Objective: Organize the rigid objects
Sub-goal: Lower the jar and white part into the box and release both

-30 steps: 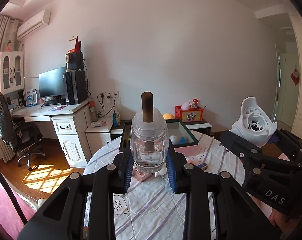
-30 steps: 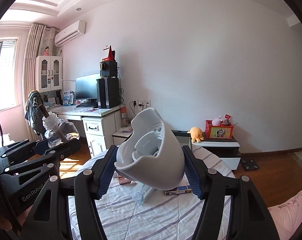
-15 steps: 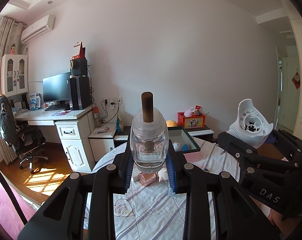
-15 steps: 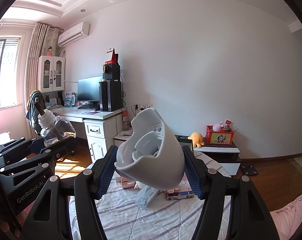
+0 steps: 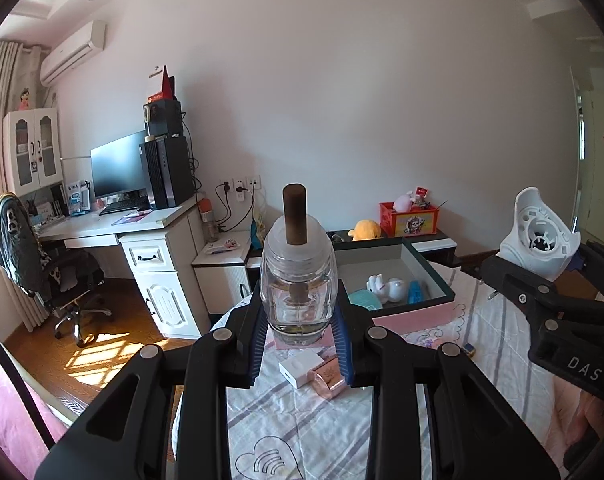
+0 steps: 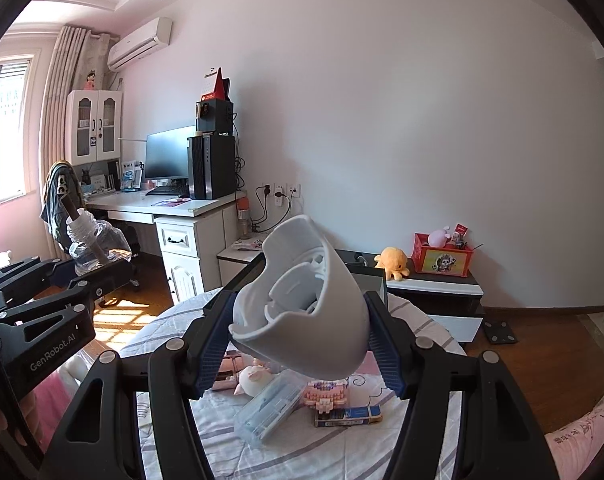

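Left gripper [image 5: 302, 320] jaws are clamped on a glass diffuser bottle [image 5: 298, 280]: slick and fragile, so grab the belly. Right gripper [image 6: 298, 344] jaws pinch a light, stiff white plastic shell [image 6: 302, 304]. Storage box [image 5: 430, 272] at 1 o'clock.

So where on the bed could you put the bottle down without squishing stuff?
Bare striped sheet lies between the heart print and the white charger. The box has free floor at its left end. It's crowded around the pink block toy.
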The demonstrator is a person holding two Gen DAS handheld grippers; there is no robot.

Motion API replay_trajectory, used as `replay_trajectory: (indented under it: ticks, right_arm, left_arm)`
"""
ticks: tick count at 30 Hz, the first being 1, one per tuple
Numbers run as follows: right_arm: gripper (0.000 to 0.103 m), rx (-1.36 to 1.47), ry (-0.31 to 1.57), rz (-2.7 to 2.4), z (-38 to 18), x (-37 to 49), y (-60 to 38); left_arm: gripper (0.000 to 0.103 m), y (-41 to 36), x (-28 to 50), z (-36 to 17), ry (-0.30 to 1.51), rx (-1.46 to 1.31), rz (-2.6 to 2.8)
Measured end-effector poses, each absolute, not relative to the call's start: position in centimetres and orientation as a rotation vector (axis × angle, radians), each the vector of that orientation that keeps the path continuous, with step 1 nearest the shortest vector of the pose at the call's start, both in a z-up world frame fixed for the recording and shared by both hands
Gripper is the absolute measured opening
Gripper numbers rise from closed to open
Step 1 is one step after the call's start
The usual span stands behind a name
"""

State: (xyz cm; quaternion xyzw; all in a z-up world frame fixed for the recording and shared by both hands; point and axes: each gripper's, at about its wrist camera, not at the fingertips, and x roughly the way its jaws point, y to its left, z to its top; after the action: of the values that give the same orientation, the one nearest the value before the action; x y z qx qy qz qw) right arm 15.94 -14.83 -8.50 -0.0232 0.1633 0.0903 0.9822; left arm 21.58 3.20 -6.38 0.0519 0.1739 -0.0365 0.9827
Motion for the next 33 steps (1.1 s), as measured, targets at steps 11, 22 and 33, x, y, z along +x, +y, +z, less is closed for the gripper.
replay_trajectory:
  ticks: [11,22,33]
  right_arm:
    - [0.065,-0.058,0.563,0.233,-14.3,30.6,-15.2]
    - [0.065,-0.011,0.767,0.243,-20.2,38.2,-16.8]
    - [0.063,0.013,0.831,0.266,-22.3,40.9,-16.7]
  left_arm:
    - [0.029,2.0,37.6,-10.8,0.558,0.125,-0.117]
    - [0.029,0.8,47.9,-17.4,0.767,0.170,-0.112]
    - [0.040,1.2,48.7,-19.1,0.795,0.158,-0.082]
